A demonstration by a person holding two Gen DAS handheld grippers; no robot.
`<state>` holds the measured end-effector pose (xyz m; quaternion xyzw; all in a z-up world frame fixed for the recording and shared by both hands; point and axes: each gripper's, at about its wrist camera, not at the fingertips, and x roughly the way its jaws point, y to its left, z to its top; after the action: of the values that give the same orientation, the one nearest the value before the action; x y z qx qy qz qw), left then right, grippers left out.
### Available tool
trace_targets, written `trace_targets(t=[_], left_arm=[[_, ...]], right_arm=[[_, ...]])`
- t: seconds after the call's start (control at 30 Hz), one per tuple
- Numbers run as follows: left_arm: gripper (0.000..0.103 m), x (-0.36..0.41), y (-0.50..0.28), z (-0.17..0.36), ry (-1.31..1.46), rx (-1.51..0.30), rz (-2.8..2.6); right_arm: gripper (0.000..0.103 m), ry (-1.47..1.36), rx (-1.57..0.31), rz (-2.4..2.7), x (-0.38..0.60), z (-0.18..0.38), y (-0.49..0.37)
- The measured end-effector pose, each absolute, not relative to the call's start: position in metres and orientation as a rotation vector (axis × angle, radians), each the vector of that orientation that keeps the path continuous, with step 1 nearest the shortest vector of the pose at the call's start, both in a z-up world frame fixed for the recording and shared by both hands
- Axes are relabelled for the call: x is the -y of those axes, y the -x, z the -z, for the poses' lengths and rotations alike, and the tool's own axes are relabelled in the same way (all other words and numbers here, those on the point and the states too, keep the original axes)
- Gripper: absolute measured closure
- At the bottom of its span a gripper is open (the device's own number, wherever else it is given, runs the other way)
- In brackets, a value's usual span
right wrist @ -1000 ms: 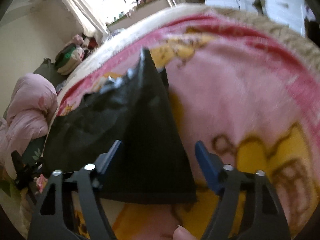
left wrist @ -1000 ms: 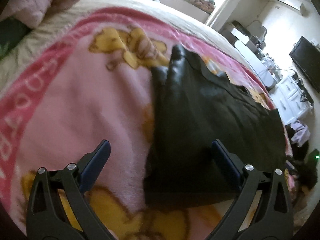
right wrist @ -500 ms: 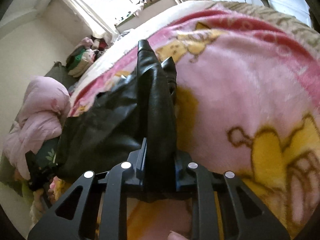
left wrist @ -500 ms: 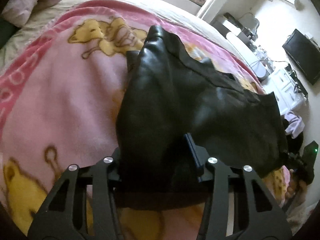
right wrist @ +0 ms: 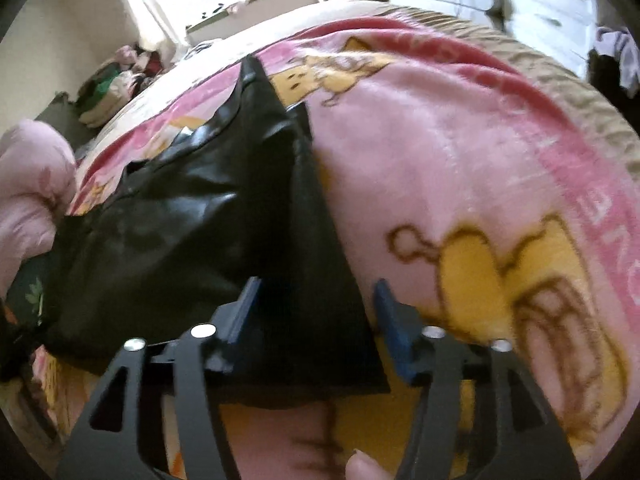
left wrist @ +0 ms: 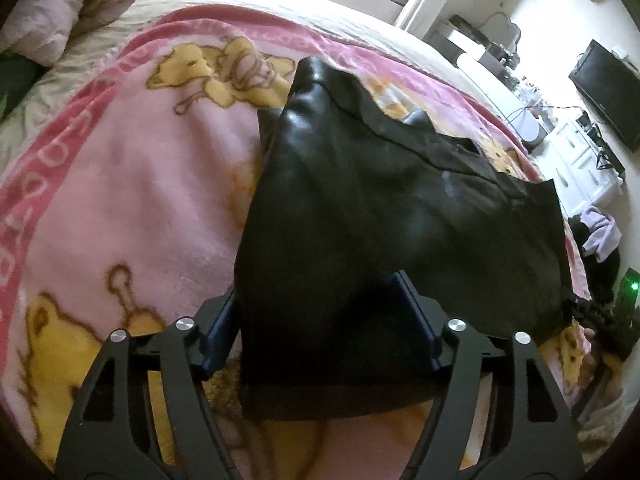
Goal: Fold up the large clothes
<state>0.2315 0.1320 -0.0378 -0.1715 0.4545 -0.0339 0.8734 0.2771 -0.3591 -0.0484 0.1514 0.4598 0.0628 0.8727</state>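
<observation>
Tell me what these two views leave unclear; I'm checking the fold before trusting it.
- Left wrist view: the near hem of the black garment dips behind the left tongs, whose jaws are opening.
- Right wrist view: motion blur smears the pink blanket; the garment's left end is cut off by the frame edge.
- Neither view shows its underside.

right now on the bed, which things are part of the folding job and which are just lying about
Part of the job:
- black garment, near edge between both grippers
- left gripper, jaws opening
- right gripper, jaws opening

Just lying about:
- pink blanket under the garment
- pink pillow
- television
- clothes pile by the window
</observation>
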Motion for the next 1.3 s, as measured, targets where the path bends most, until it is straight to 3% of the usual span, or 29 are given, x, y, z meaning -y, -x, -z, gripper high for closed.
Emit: trace_targets(t=[0.13, 0.37, 0.57, 0.73, 1.03, 1.3], left_arm=[[0.025, -0.132, -0.226, 0.02, 0.29, -0.884, 0.042], [0.025, -0.106, -0.212, -0.006, 0.124, -0.772, 0.023], [0.025, -0.066, -0.212, 0.004, 0.036, -0.794, 0.131], [0.023, -0.056, -0.227, 0.031, -0.013, -0.866, 0.124], [0.018, -0.062, -0.238, 0.04, 0.022, -0.866, 0.132], [0.018, -0.07, -0.233, 0.021, 0.047, -0.848, 0.126]], right_arm=[[0.042, -0.277, -0.851, -0.108, 0.359, 0.027, -0.267], [0.042, -0.023, -0.714, -0.21, 0.298, 0.004, -0.266], [0.042, 0.125, -0.802, -0.26, 0.255, 0.027, -0.282], [0.038, 0.035, -0.932, -0.249, 0.268, 0.054, -0.297], [0.037, 0.031, -0.896, -0.253, 0.262, 0.052, -0.287], [0.028, -0.035, -0.841, -0.334, 0.26, 0.032, -0.272]])
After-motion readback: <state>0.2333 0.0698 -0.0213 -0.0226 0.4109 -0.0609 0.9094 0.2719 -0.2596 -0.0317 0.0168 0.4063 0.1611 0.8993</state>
